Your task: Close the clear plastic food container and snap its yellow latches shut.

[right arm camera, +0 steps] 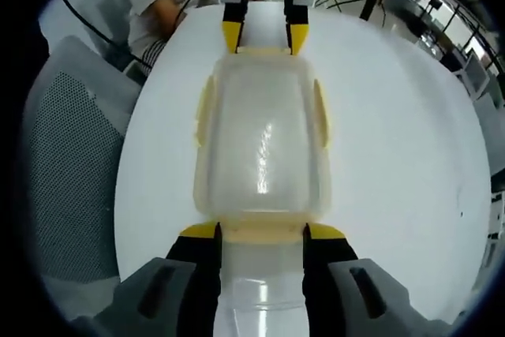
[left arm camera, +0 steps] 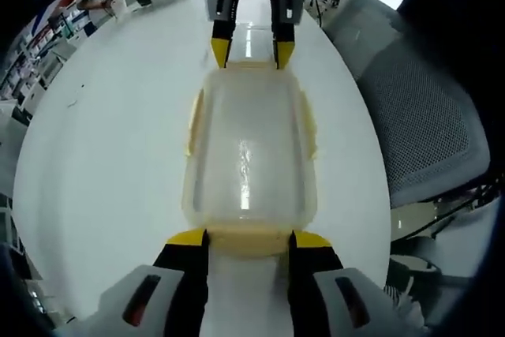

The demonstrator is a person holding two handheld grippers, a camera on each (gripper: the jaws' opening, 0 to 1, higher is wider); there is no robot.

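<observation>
Both grippers face each other head-on, coming in from opposite sides. The left gripper point(left arm camera: 248, 238) has its yellow-tipped jaws spread apart and level, tips pointing straight ahead. The right gripper point(right arm camera: 260, 230) mirrors it: jaws parted about the same, yellow tips forward, black fingers point(right arm camera: 197, 274) running back to grey bodies.
</observation>
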